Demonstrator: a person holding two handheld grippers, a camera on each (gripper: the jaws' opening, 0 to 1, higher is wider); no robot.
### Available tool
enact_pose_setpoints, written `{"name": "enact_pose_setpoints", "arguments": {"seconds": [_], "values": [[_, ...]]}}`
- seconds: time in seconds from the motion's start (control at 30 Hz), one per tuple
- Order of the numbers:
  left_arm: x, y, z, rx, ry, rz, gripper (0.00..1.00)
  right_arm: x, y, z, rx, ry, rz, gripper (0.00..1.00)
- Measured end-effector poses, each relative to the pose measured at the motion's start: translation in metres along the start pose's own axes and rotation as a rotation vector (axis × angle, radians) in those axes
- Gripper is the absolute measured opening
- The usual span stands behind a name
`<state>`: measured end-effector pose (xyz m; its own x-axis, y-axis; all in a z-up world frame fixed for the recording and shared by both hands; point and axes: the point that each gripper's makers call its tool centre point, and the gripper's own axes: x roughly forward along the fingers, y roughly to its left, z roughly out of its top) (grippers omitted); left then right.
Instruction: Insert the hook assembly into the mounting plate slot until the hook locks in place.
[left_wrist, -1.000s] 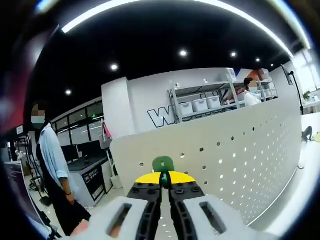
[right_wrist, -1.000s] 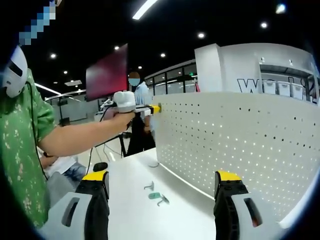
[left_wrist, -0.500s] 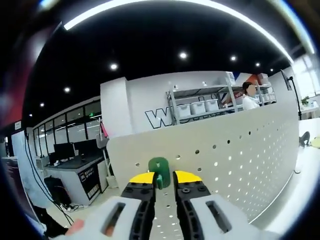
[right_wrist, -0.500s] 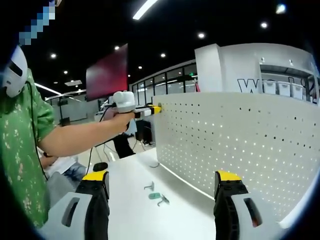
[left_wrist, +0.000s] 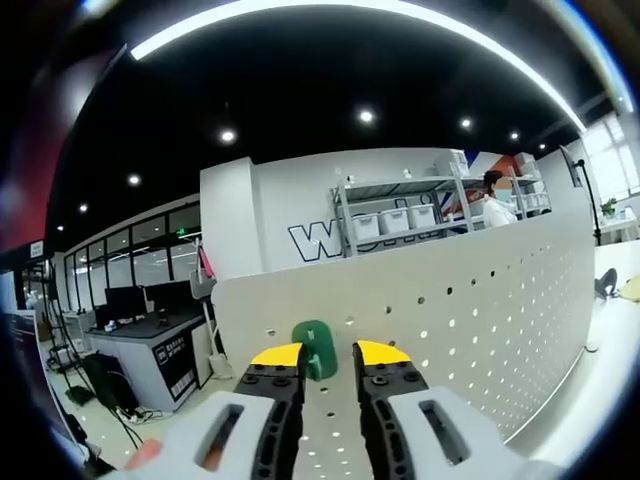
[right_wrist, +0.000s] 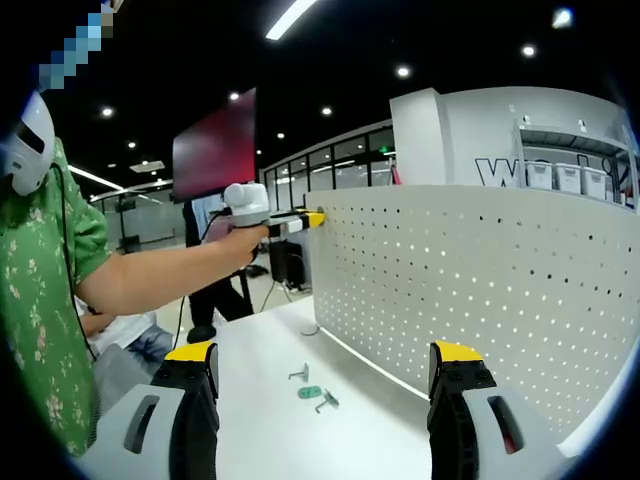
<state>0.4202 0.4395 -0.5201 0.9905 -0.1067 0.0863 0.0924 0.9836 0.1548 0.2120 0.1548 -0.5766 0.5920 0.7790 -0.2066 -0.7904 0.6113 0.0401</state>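
The left hand-held gripper (left_wrist: 328, 352), narrowly parted, flanks the green hook (left_wrist: 315, 348) on the pegboard (left_wrist: 480, 320); the right hand-held gripper (right_wrist: 325, 362) gapes wide.

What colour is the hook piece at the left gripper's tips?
Green; the hook piece shows best in the left gripper view, against the white perforated panel.

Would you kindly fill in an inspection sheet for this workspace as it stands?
Surface: white table, mostly bare.
Job's things: green hook against the upright pegboard, beyond the left gripper's tips.
Clutter: small hooks lying on the table.
Grippers: left gripper open at the hook; right gripper open, empty.
Cables: thin black cable over the person's green sleeve.
Surroundings: shelving with bins, desk.
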Motion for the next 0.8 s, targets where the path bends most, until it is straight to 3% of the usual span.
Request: {"name": "enact_pose_setpoints", "arguments": {"seconds": [0.63,0.8], "values": [[-0.009,-0.006,-0.001,-0.016,-0.001,-0.027,0.32,0.002,0.003,0.002,-0.003,-0.003,0.010,0.89],[-0.014,-0.010,-0.005,-0.022,0.011,-0.040,0.39,0.003,0.005,0.003,-0.005,-0.007,0.016,0.89]]}}
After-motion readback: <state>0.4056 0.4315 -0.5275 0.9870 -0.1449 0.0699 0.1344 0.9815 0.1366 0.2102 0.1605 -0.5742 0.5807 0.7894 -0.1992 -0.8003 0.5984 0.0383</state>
